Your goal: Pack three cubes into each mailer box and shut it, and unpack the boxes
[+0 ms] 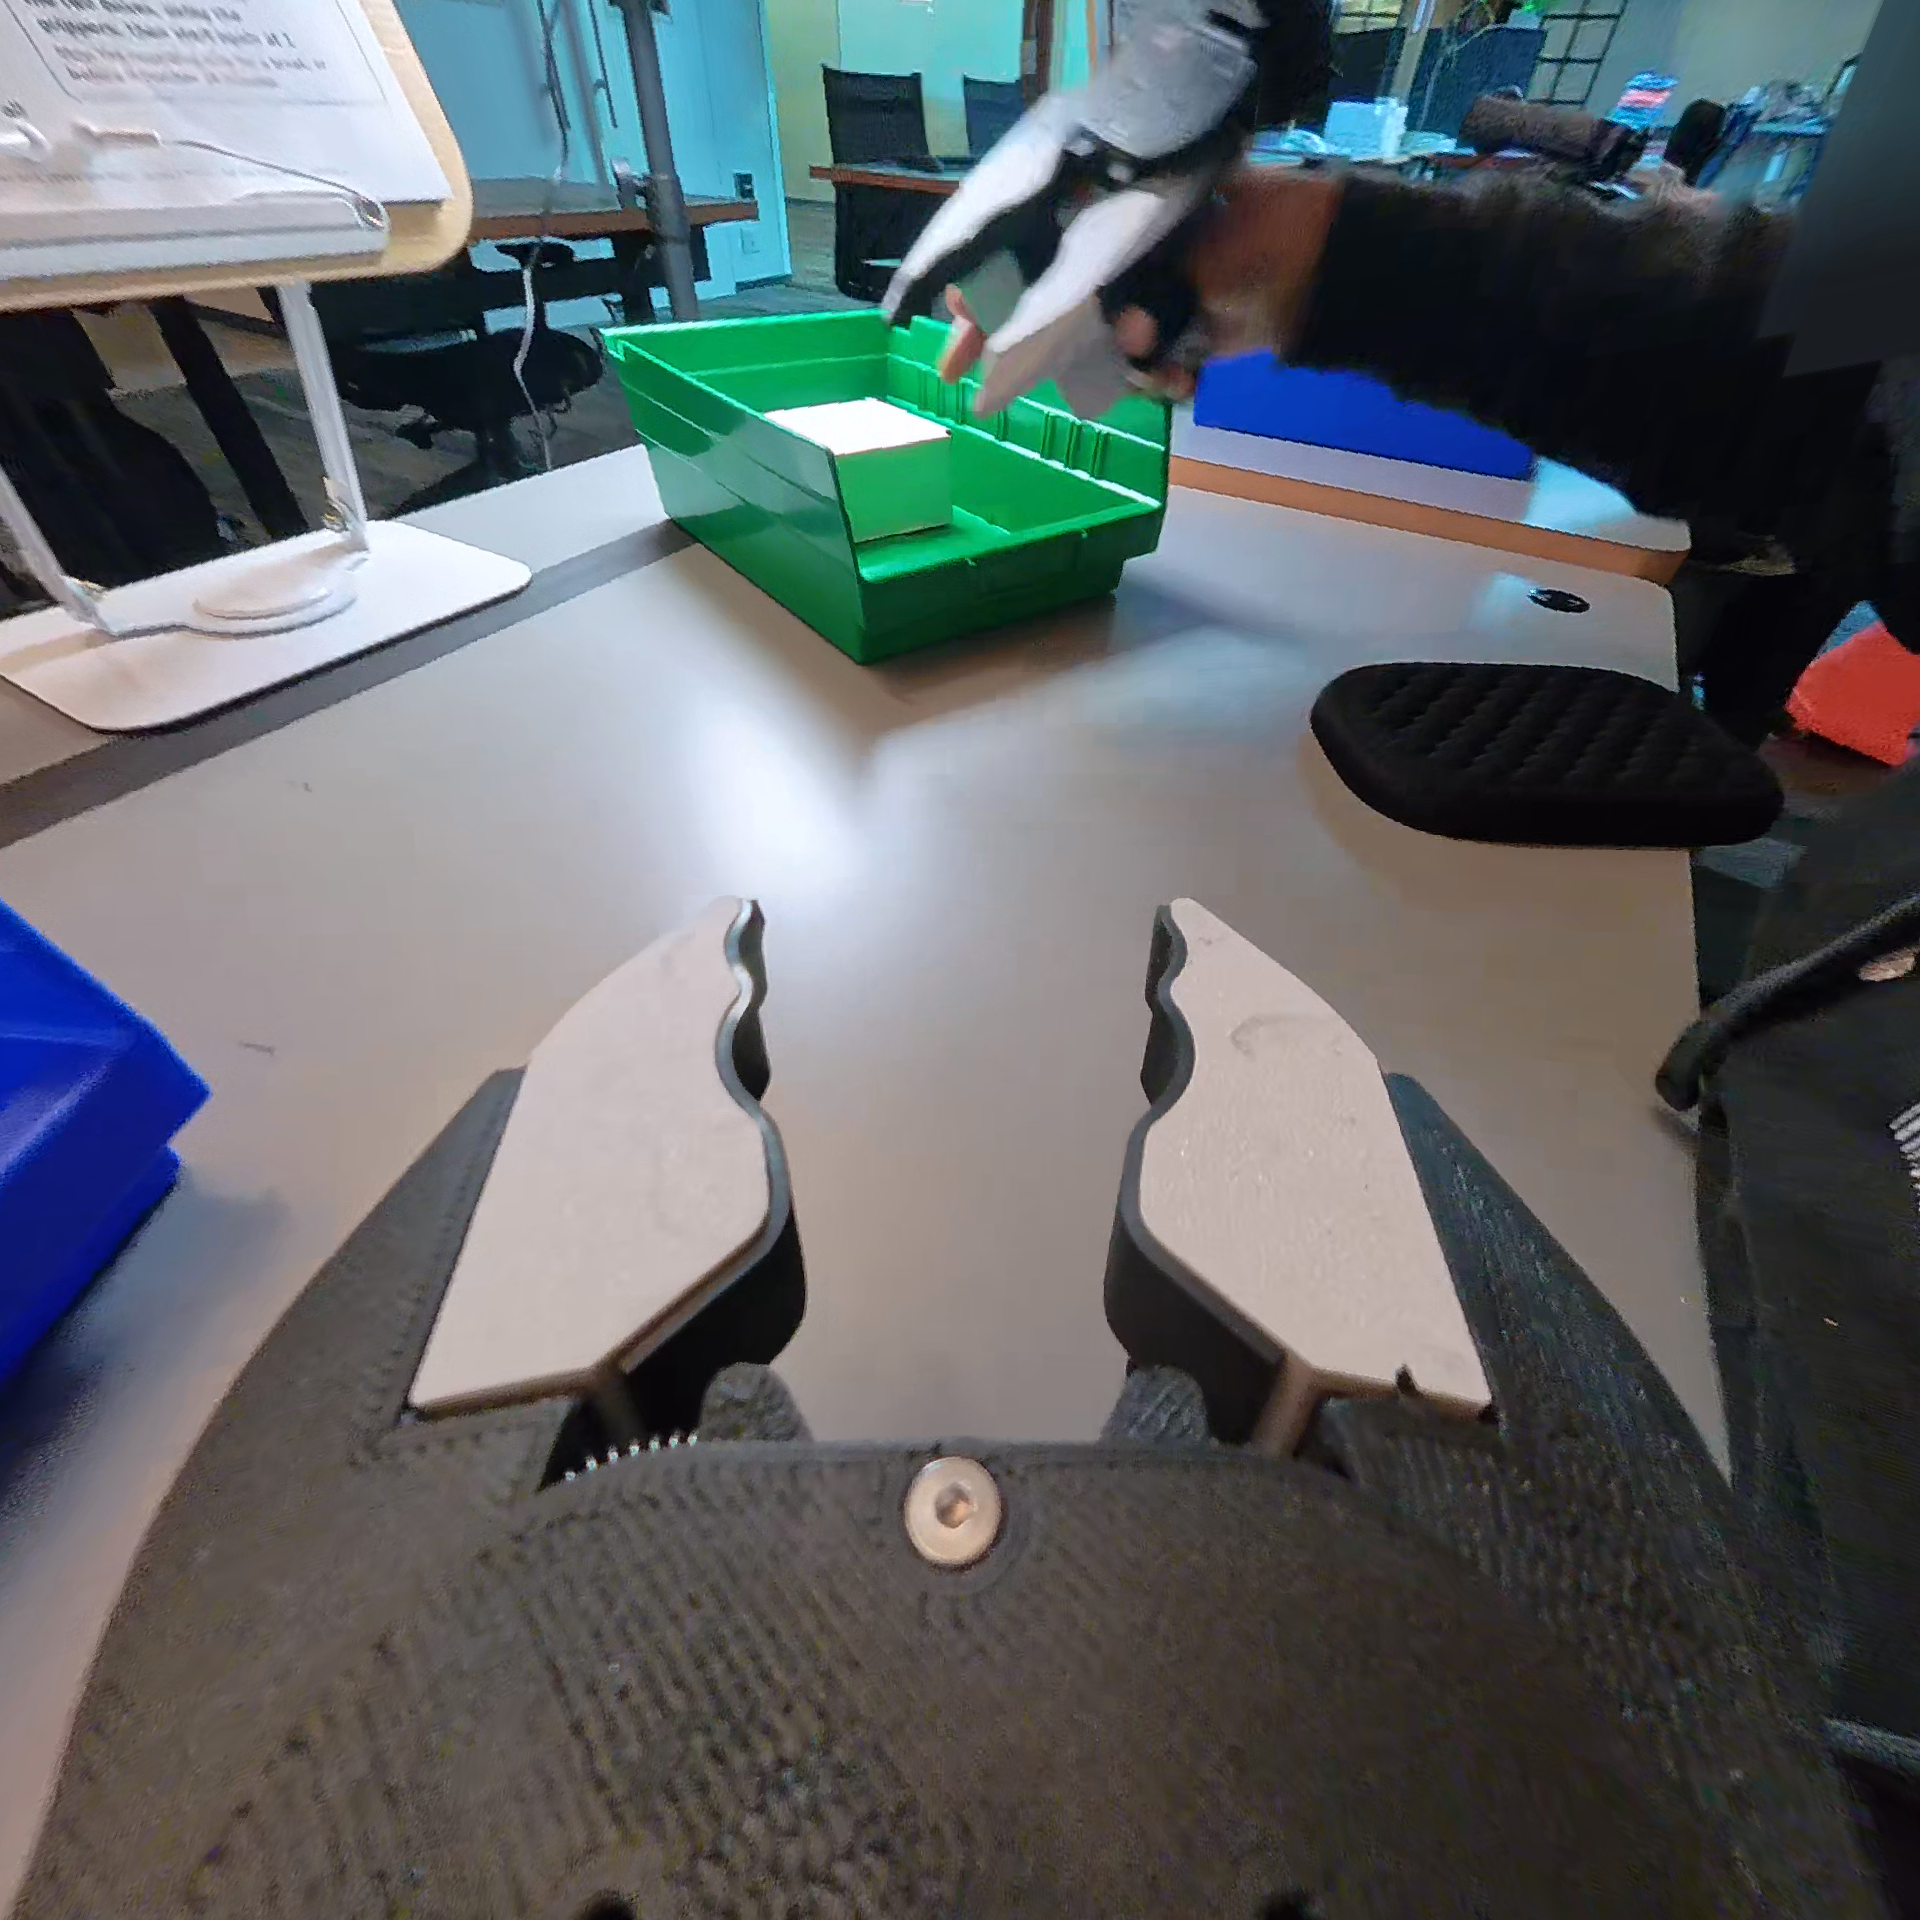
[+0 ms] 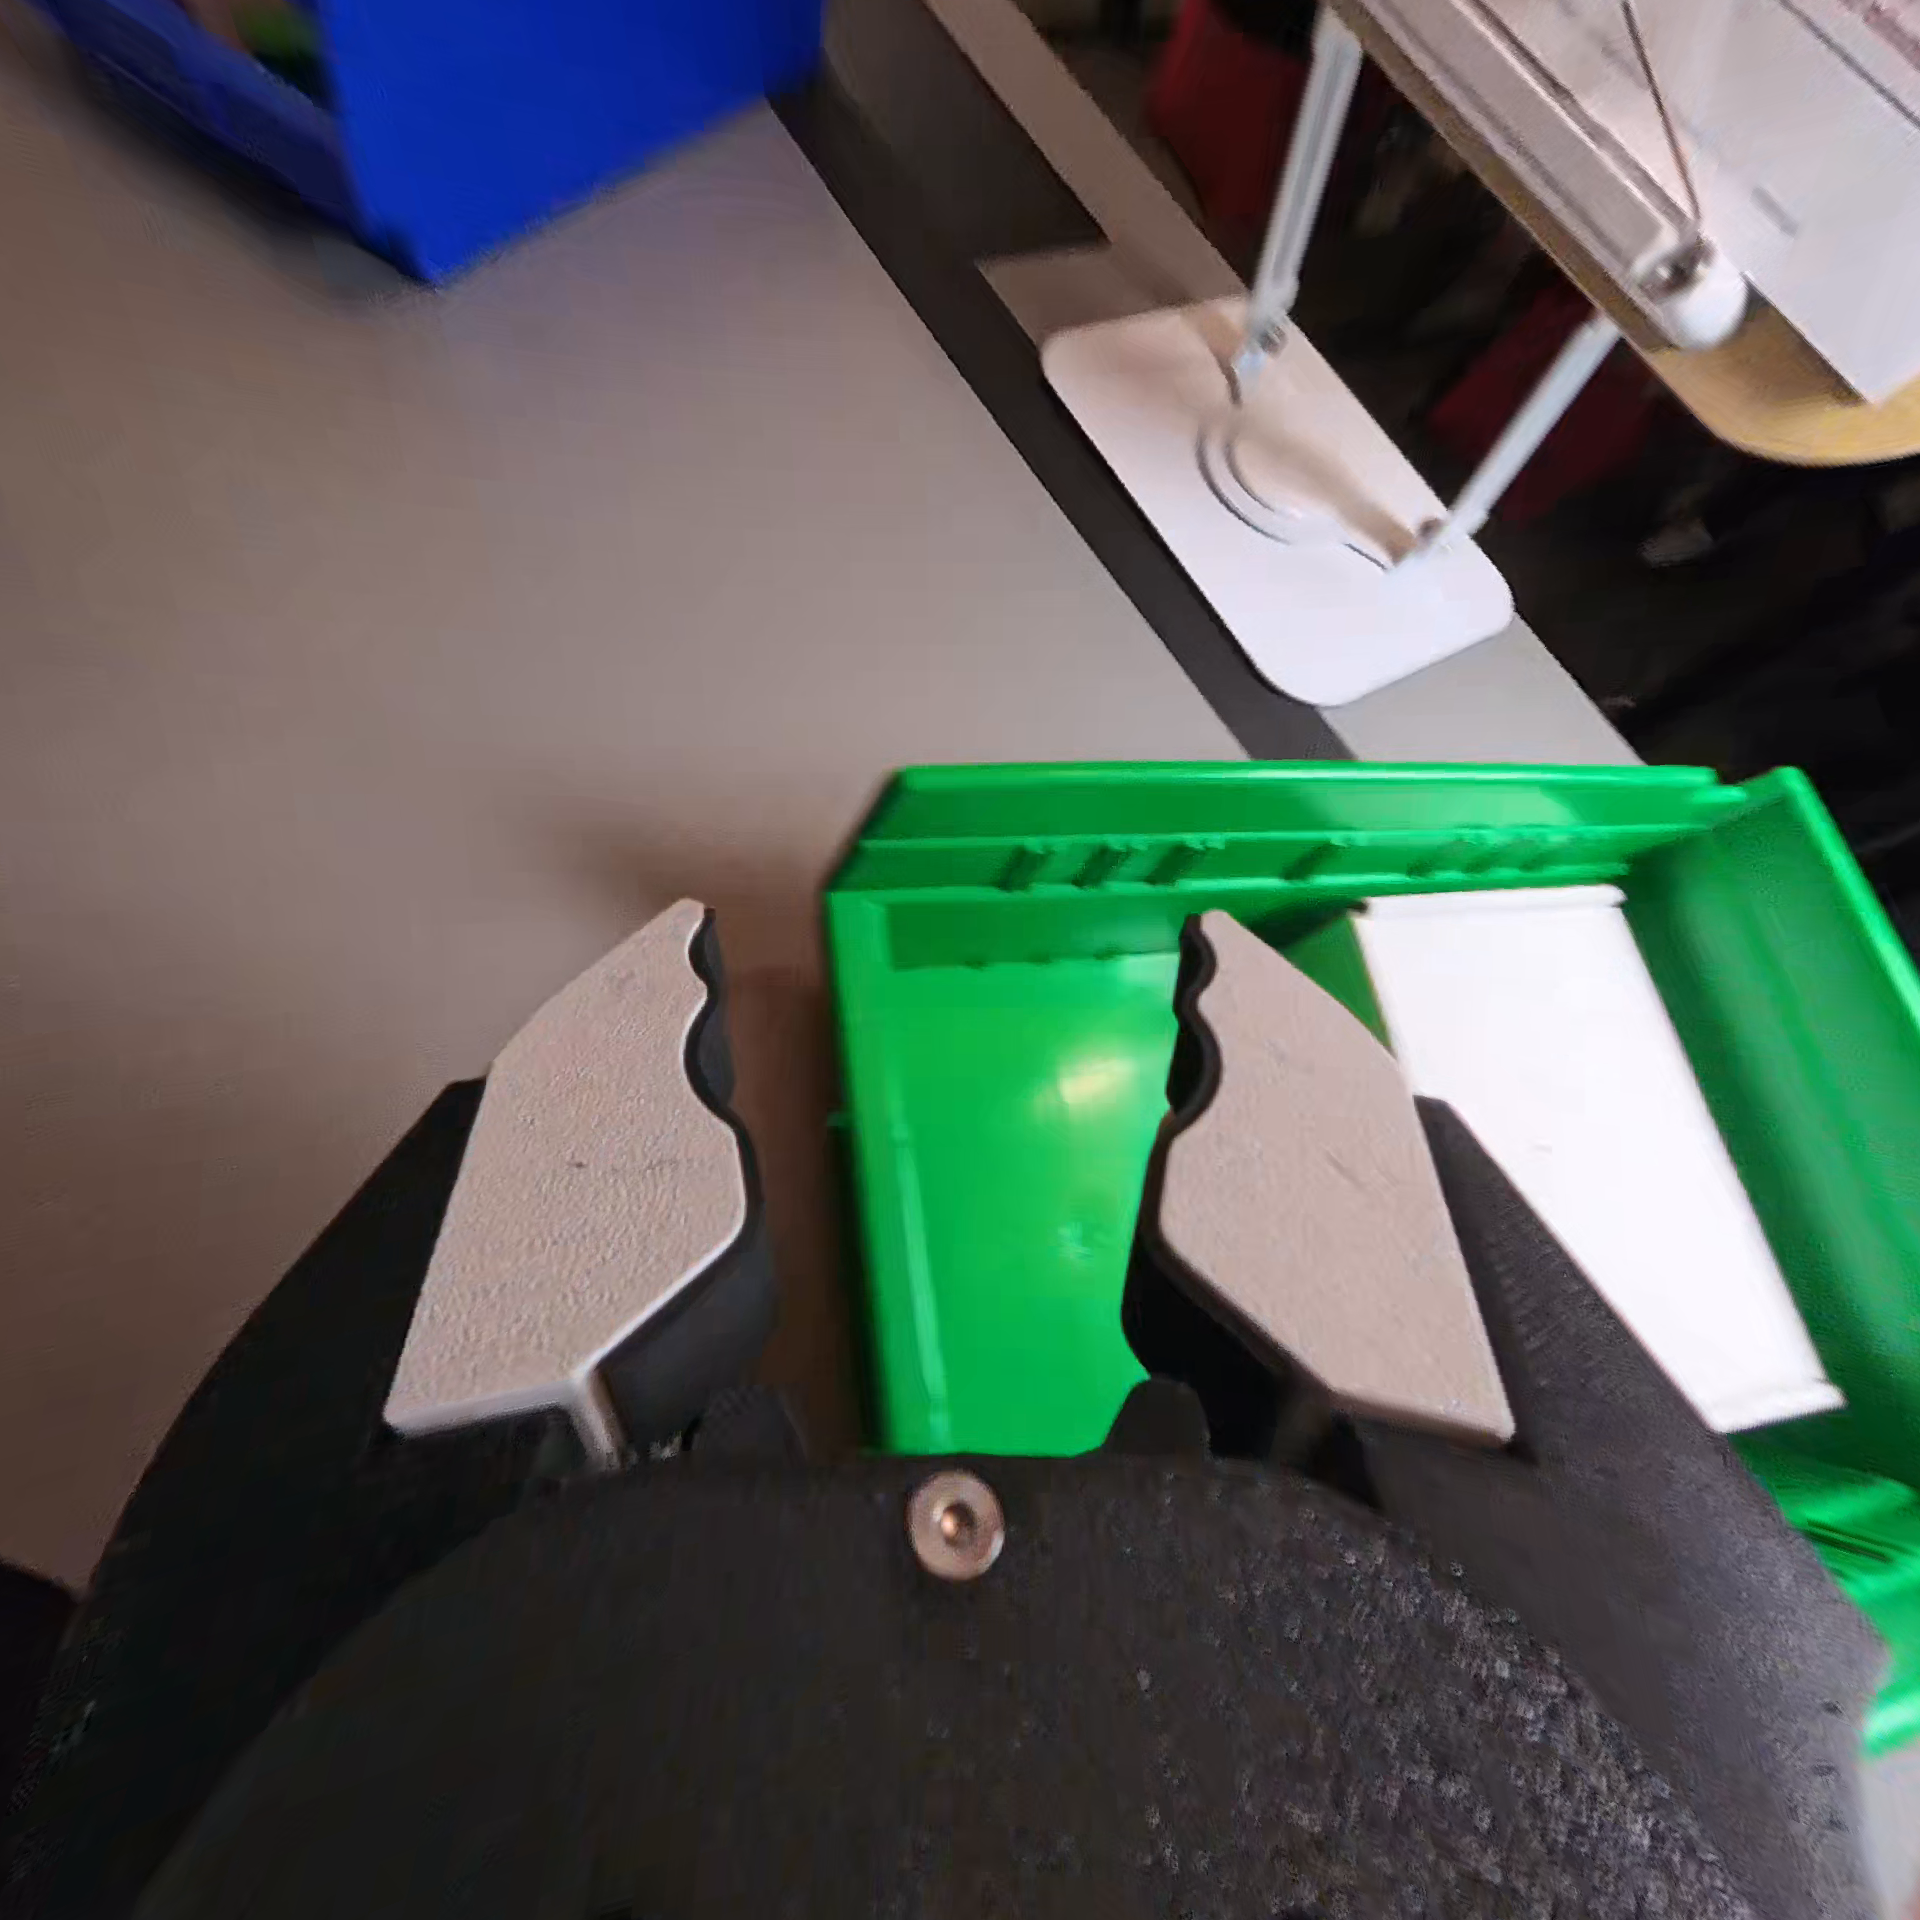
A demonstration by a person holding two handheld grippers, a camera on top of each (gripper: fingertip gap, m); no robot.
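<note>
Right wrist view: I'm hovering my right gripper (image 2: pixel 945 940), fingers apart and empty, over the green bin (image 2: pixel 1299 800); the white mailer box (image 2: pixel 1538 1122) is lying just right of my fingertips (shift over, then descend squarely).

Our left wrist view looks low across the table (image 1: pixel 935 727); our right looks steeply down, close. Both share the green bin (image 1: pixel 1018 582) ahead of the claws.

The left gripper (image 1: pixel 956 925) is held low and level, jaws spread wide with nothing between them. The right gripper (image 2: pixel 945 935) is carried high on an outstretched, dark-sleeved arm (image 1: pixel 1538 312), angled downward, jaws parted and empty.
</note>
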